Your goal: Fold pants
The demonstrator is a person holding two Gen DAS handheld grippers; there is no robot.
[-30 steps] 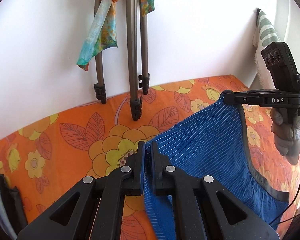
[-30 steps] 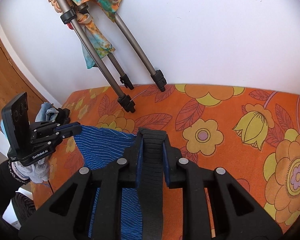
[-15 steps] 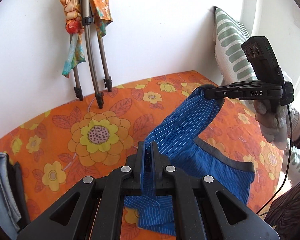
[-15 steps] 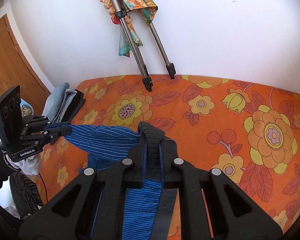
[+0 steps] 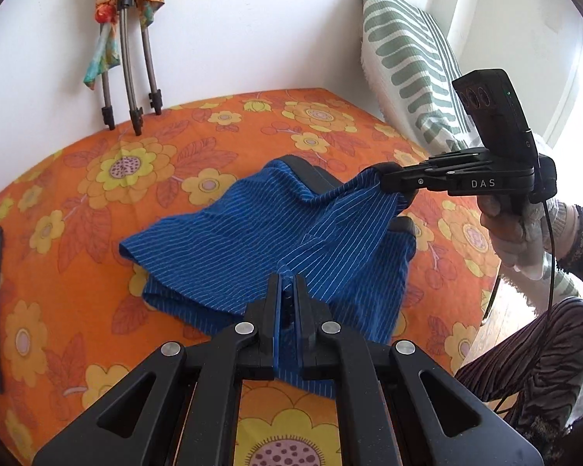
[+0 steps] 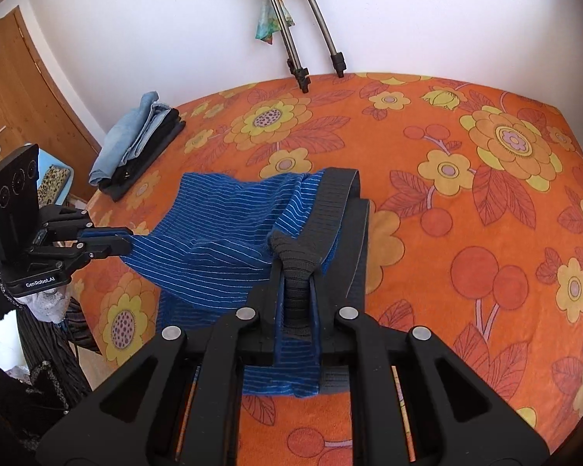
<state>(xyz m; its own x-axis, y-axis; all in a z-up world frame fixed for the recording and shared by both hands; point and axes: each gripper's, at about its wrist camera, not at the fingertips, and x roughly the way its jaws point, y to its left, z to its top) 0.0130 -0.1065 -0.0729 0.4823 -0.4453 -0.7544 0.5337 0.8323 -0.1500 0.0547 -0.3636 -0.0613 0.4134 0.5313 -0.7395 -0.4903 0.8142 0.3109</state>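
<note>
The pants are blue shorts with thin white stripes (image 5: 252,233) and a grey waistband (image 6: 334,202). They lie partly doubled over on the orange flowered bed cover (image 5: 97,202), with the near edge lifted. My left gripper (image 5: 287,283) is shut on the blue hem; it also shows at the left of the right wrist view (image 6: 112,242). My right gripper (image 6: 296,272) is shut on the bunched grey waistband; it also shows in the left wrist view (image 5: 392,182), holding its corner above the bed.
A stack of folded jeans and dark clothes (image 6: 136,143) sits at the bed's left edge. Tripod legs (image 5: 132,77) with a coloured scarf stand by the white wall. A green-striped cushion (image 5: 408,58) leans at the right. A wooden door (image 6: 19,97) is beyond the bed.
Both grippers pulled back and came down with the shorts. The cloth, which hung stretched between them, now lies folded over itself on the bed.
</note>
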